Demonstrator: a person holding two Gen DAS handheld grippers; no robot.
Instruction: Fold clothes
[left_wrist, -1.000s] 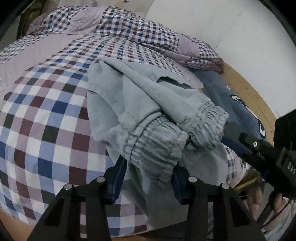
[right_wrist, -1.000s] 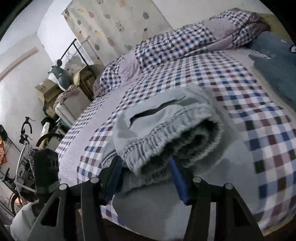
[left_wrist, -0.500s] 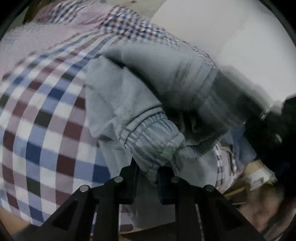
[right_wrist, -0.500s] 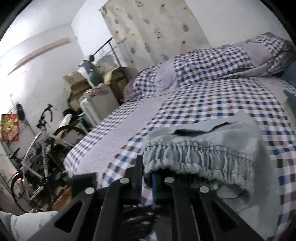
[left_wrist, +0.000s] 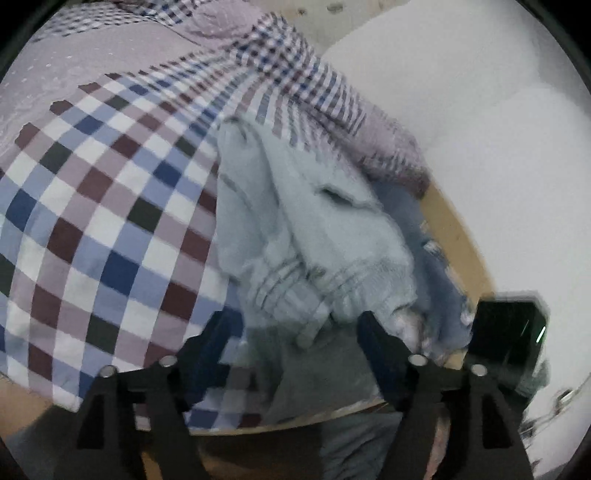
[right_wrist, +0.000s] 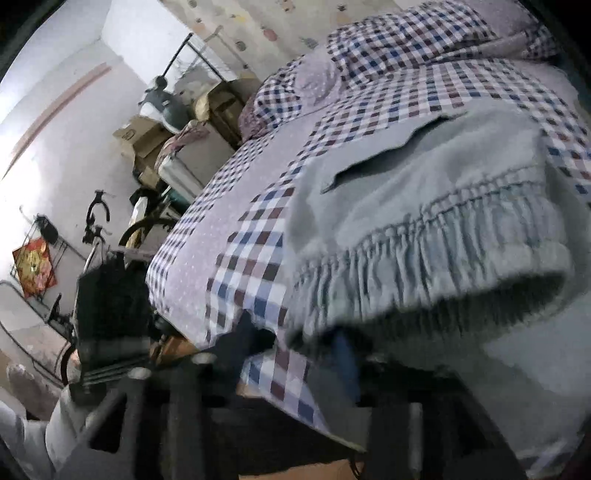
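Since the whole next move hung on where the elastic waistband sat, here's how it looked: the grey sweatpants (left_wrist: 314, 236) lay bunched on the checked bedspread (left_wrist: 92, 221) at the near edge of the bed, waistband end toward both tools, legs running away up the bed. The left gripper (left_wrist: 295, 328) had just been opening and its jaws stood wide apart, with the gathered waistband lying between them but not pinched as far as I could see. The right gripper (right_wrist: 295, 336) had also just been opening; its jaws were apart, and the waistband's open mouth (right_wrist: 443, 266) hung right above and slightly to the right of them, not clamped. The band's long axis ran across the right view, so I'd guess each tool took one end. Both were close, the left one maybe better lined up.
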